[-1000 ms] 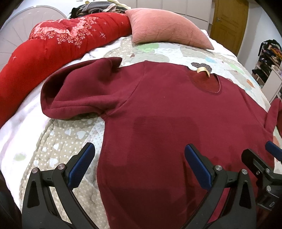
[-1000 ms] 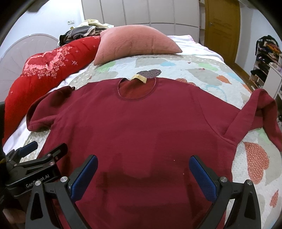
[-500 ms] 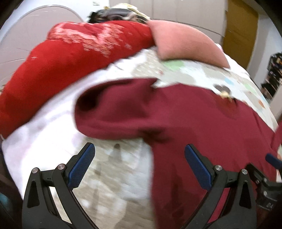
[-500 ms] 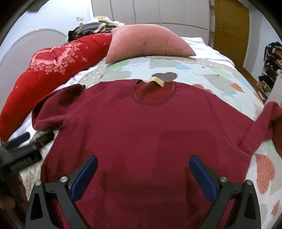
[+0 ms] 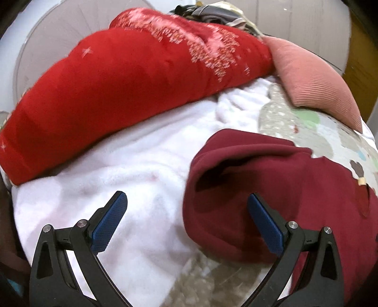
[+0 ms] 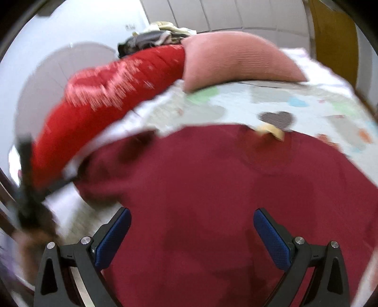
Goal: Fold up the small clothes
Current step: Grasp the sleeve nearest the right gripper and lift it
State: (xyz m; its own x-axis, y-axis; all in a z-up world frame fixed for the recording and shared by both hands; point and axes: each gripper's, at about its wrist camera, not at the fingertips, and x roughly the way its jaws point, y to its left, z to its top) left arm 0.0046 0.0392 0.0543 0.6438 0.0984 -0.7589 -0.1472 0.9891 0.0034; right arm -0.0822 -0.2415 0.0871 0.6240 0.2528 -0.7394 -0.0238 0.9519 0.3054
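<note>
a: what place?
b: home bedroom. bed with patchwork quilt (image 6: 295, 99), pink pillow (image 6: 238, 59), red duvet (image 5: 122, 87), wardrobe doors (image 6: 212, 14) behind, wooden door (image 6: 333, 35).

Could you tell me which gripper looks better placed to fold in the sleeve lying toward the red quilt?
Left, probably. The left gripper is open just short of the sleeve, while the right gripper, also open, hovers over the sweater body.
</note>
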